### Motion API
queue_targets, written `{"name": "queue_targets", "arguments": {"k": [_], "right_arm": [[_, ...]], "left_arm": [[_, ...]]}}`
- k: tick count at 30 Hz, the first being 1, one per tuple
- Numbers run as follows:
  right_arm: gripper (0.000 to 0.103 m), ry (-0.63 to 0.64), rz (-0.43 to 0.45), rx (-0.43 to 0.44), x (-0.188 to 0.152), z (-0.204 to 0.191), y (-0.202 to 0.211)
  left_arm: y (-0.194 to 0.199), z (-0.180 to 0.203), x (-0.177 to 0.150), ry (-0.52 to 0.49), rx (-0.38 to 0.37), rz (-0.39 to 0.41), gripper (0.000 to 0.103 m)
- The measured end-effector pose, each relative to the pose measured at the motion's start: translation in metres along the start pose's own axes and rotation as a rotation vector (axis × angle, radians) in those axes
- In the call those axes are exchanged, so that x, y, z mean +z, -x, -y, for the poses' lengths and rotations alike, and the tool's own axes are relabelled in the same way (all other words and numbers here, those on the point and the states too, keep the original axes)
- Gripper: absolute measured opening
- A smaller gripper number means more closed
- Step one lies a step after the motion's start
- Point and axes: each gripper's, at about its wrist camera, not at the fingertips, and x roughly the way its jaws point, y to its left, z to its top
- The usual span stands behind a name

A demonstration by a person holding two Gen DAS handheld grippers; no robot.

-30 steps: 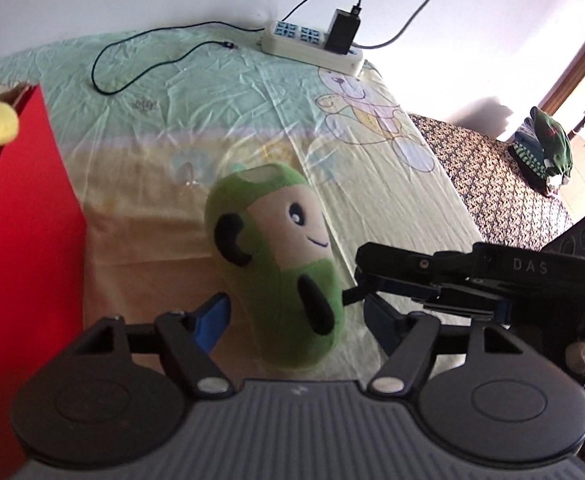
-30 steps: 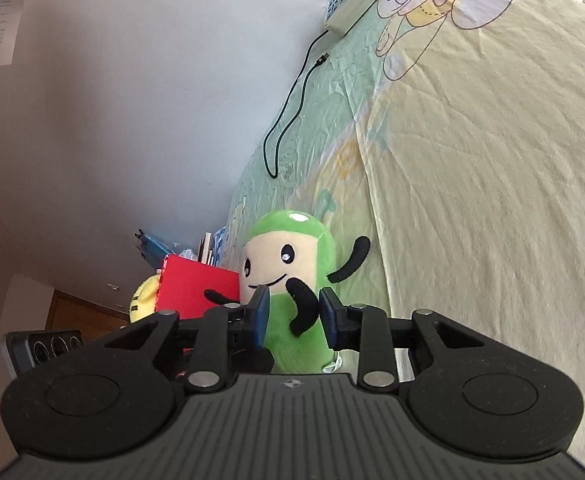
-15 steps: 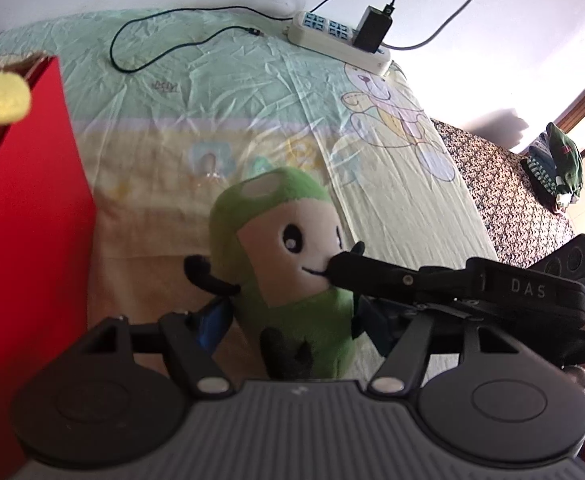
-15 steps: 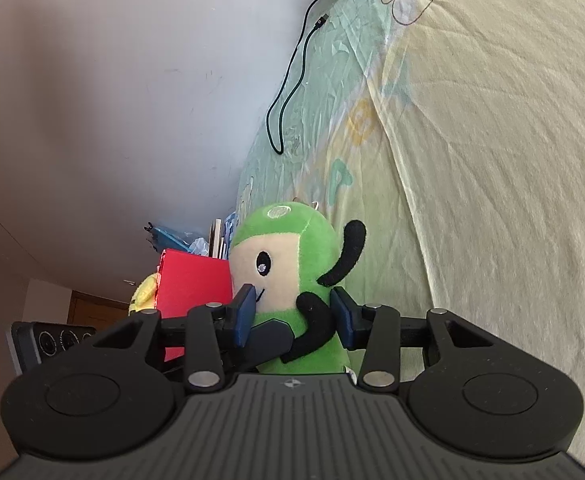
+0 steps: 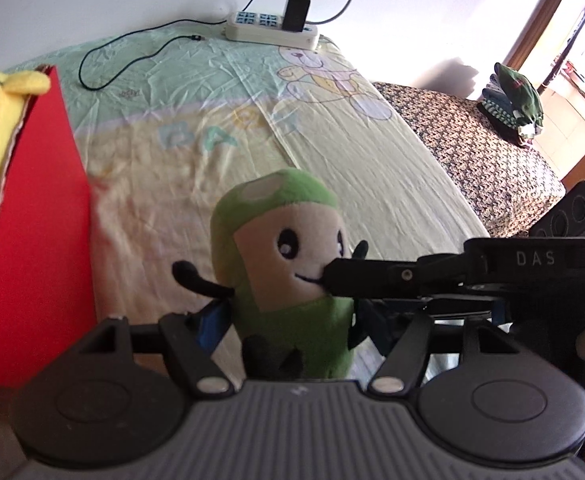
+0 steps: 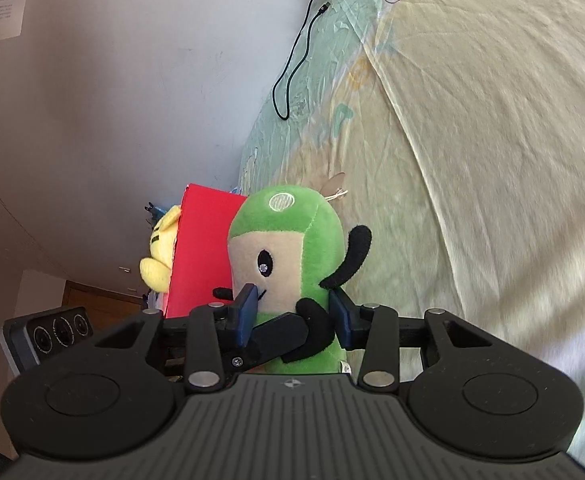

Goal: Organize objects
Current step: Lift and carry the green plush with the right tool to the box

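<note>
Now the green plush toy (image 5: 288, 280) stands upright on the bed (image 5: 372, 168) — left gripper (image 5: 288, 320) fingers clamped on its body, right gripper (image 6: 292, 312) fingers astride its face, red box (image 5: 40, 220) at nine o'clock.

bed (image 5: 392, 184): covered by a wrinkled pale yellow and mint-green sheet printed with a teddy bear and letters
power strip (image 5: 270, 28): white, at the far edge by the wall, a black charger plugged in
black cable (image 5: 132, 58): looped loose on the green part
red box (image 5: 40, 216): standing at the left edge
patterned dark cover (image 5: 472, 148): at the right side
</note>
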Motion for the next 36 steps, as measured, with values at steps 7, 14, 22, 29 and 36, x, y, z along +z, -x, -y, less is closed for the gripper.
{"name": "queue_targets", "arguments": {"k": [7, 14, 22, 29, 36], "right_arm": [[0.042, 0.021, 0.057, -0.017, -0.037, -0.036, 0.002], [0.042, 0.063, 0.106, 0.014, -0.066, -0.075, -0.008], [0.042, 0.13, 0.152, 0.042, -0.095, -0.113, -0.012], [0.042, 0.199, 0.179, 0.106, -0.107, -0.148, -0.022], [0.042, 0.283, 0.177, 0.156, -0.102, -0.181, -0.053]], "left_arm": [[0.044, -0.009, -0.018, -0.075, -0.058, 0.044, 0.069], [0.092, -0.028, -0.033, -0.163, -0.088, 0.12, 0.069], [0.132, -0.053, -0.043, -0.212, -0.123, 0.198, 0.069], [0.17, -0.079, -0.044, -0.214, -0.129, 0.306, 0.069], [0.2, -0.114, -0.043, -0.18, -0.077, 0.391, 0.069]]}}
